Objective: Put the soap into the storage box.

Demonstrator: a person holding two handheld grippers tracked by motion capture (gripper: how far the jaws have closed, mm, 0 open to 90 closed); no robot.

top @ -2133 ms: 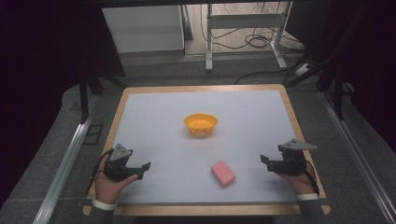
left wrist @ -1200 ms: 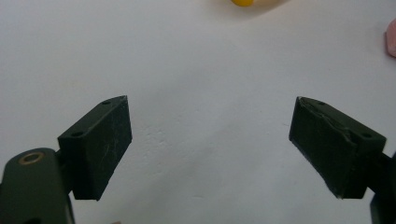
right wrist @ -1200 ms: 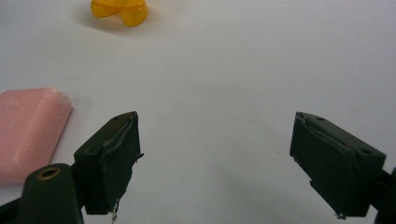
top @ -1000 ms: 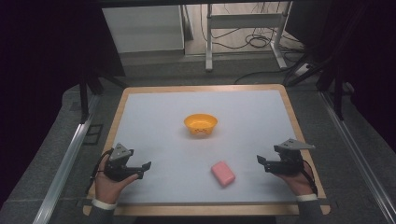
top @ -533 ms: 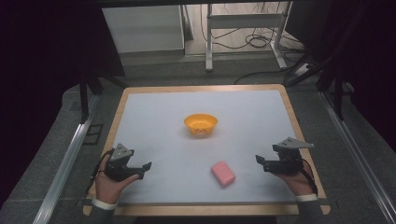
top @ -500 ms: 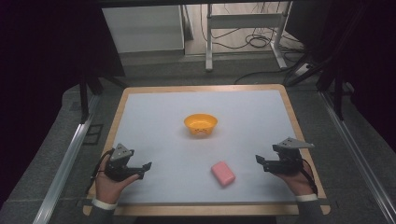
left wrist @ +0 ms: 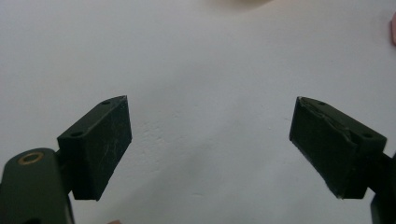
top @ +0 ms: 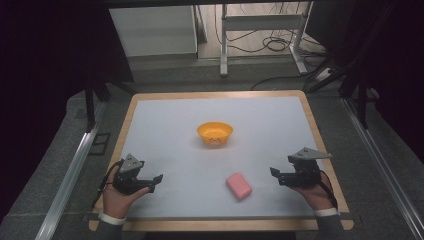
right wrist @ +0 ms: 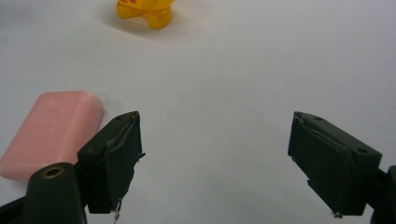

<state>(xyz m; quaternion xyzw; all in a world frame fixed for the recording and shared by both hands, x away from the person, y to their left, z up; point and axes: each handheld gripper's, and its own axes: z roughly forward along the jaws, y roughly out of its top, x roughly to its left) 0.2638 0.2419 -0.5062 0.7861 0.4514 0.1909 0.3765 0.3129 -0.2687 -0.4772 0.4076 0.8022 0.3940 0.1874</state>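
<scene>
Change: right gripper (top: 276, 174) has edged left toward the soap (top: 239, 185).
Grippers: both spread wide, empty; left gripper (top: 155, 181) idle.

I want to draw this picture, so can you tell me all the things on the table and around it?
Bowl: one, orange, middle of the table.
Bar: one, pink, near edge of the table, nearer the right gripper.
Table: one, white top with a wooden rim.
Cables: several, dark, on the floor beyond the table.
Metal frame: one, pale grey, on the floor beyond the table.
Left gripper: one, black, jaws apart, near left corner, empty.
Right gripper: one, black, jaws apart, near right corner, empty.
Hands: two, one holding each gripper.
</scene>
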